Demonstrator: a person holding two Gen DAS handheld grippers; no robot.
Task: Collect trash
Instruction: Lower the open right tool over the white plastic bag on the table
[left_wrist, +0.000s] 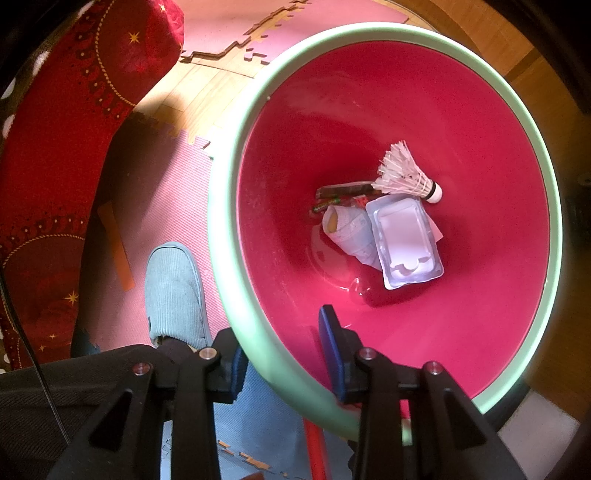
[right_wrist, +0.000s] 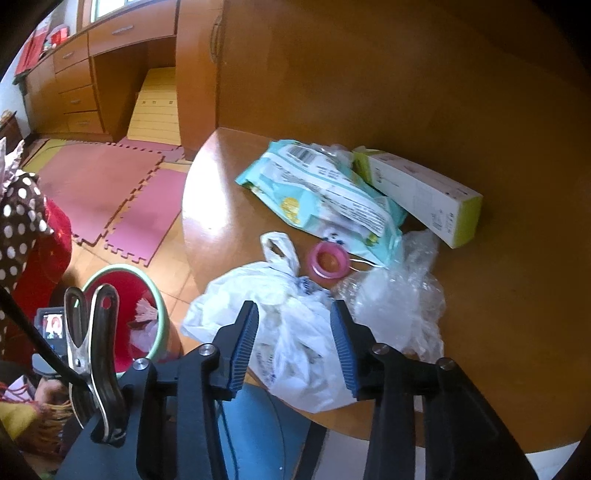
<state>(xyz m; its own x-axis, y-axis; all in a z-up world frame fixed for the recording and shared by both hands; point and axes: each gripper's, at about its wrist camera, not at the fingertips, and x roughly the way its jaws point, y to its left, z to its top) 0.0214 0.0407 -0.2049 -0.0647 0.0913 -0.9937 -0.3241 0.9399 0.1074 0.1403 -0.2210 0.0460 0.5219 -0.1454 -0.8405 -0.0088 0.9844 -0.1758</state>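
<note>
The right gripper (right_wrist: 293, 345) hung spread over the white plastic bag (right_wrist: 295, 332) on the table (right_wrist: 498, 295), lining up a grab, while the left gripper (left_wrist: 282, 363) pinched the bin (left_wrist: 236, 229) rim to steady it.

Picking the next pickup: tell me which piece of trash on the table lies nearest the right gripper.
The crumpled white plastic bag, right ahead of the right gripper at the table's near edge. The clear bubble wrap, pink ring, teal wipes pack and carton lie farther back.
</note>
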